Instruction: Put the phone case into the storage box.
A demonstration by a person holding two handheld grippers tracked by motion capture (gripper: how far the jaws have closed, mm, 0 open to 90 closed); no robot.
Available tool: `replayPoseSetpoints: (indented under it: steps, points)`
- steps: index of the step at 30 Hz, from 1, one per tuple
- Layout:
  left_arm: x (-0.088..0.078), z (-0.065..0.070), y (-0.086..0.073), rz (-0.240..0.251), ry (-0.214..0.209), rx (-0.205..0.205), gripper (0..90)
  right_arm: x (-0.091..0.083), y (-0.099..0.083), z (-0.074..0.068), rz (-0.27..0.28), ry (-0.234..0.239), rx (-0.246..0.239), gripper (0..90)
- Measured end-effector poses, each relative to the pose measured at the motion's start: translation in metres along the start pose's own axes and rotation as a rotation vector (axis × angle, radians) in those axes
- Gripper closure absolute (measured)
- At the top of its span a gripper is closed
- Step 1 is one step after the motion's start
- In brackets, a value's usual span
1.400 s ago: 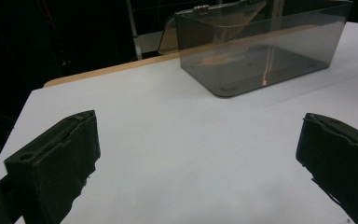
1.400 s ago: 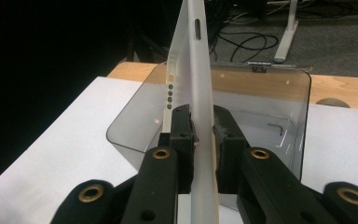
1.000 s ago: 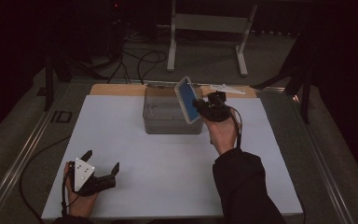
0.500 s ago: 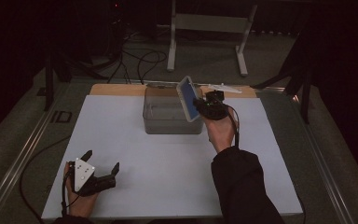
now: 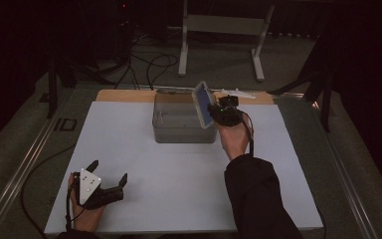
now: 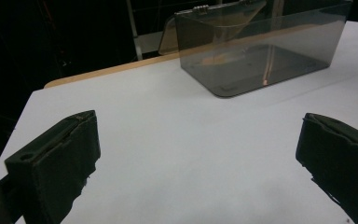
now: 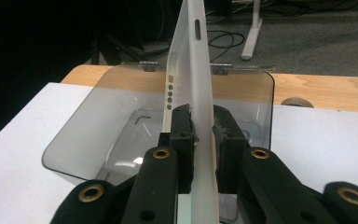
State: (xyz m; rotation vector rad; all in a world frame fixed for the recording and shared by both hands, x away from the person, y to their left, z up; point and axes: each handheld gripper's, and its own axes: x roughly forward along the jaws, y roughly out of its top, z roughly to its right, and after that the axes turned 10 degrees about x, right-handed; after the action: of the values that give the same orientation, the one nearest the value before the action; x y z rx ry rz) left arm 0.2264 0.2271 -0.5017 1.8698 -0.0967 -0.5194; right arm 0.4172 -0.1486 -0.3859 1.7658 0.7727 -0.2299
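While the right gripper holds a slim white tablet-like device above the right end of the smoky clear plastic box, its fingers are clamped on the device's thin edge, one pad on each face. Seen from the right gripper view, the device stands nearly on edge between the two black fingers, leaning a little to one side, with a slot-shaped button and a row of small dots along its rim. Below it the box is open, its hinged lid folded back toward the wooden strip at the far edge of the worktop; a small bent metal piece lies on the box floor. In the high view the device tilts over the box's right wall, its blue-tinted face turned toward the person, and the right hand reaches in from a dark sleeve. Well apart from all this, the left gripper rests near the front left corner of the white worktop, its fingers spread wide with nothing between them. From the left gripper view the box sits far ahead, toward the upper right.
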Motion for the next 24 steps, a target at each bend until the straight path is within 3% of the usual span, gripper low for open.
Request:
replayPoseSetpoints:
  steps: [24]
  points:
    - [0.0, 0.0, 0.0, -0.001, 0.0, 0.0, 0.5, 0.016, 0.003, 0.007, 0.024, -0.077, -0.007, 81.3]
